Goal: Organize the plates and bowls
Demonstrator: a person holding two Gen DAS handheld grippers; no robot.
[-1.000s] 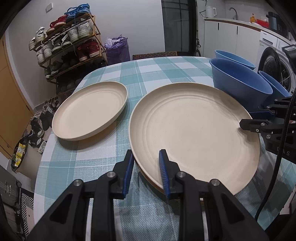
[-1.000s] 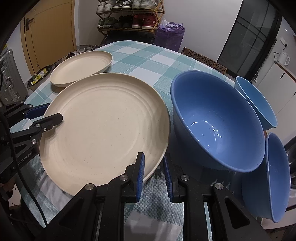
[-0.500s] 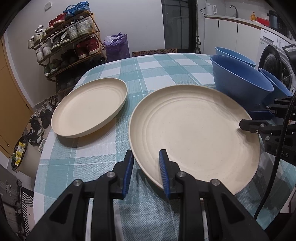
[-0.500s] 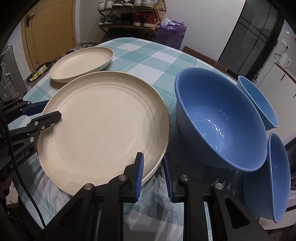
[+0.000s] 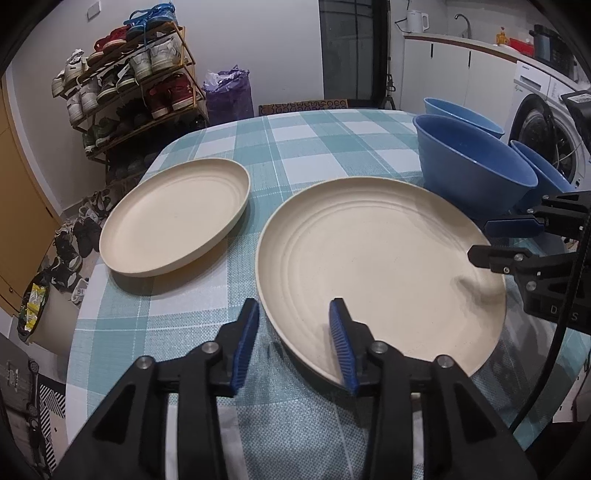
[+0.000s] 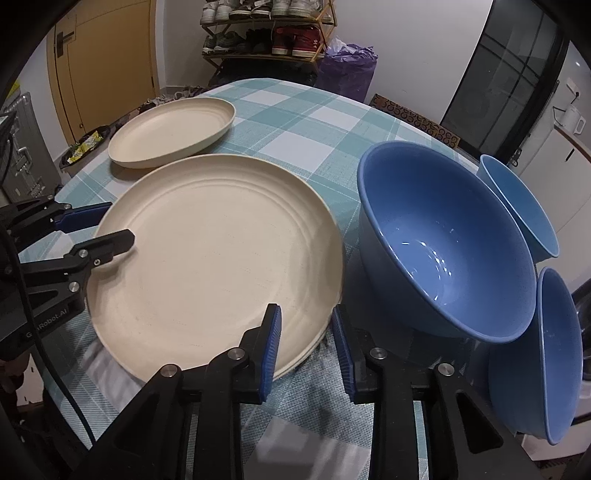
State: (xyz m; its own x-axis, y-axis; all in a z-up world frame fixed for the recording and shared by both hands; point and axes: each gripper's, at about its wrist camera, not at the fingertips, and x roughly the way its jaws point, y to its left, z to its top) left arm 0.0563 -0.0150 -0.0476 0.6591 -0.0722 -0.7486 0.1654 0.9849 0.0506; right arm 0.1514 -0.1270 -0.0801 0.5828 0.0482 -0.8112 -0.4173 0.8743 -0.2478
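Matte cream, ring-grooved large round plate (image 5: 380, 266) lies on the checked woven desk (image 5: 306, 147) beside glossy blue bowls (image 6: 443, 243); left gripper (image 5: 293, 339) and right gripper (image 6: 304, 341) fingers straddle its rim, parted, gripping nothing.

– where am i working here?
– i'd say a home: a shoe rack (image 5: 136, 88) by the wall, a washing machine (image 5: 546, 125) under a kitchen counter (image 5: 461, 40) with a kettle (image 5: 415, 20), and a checked tablecloth (image 5: 314, 147).
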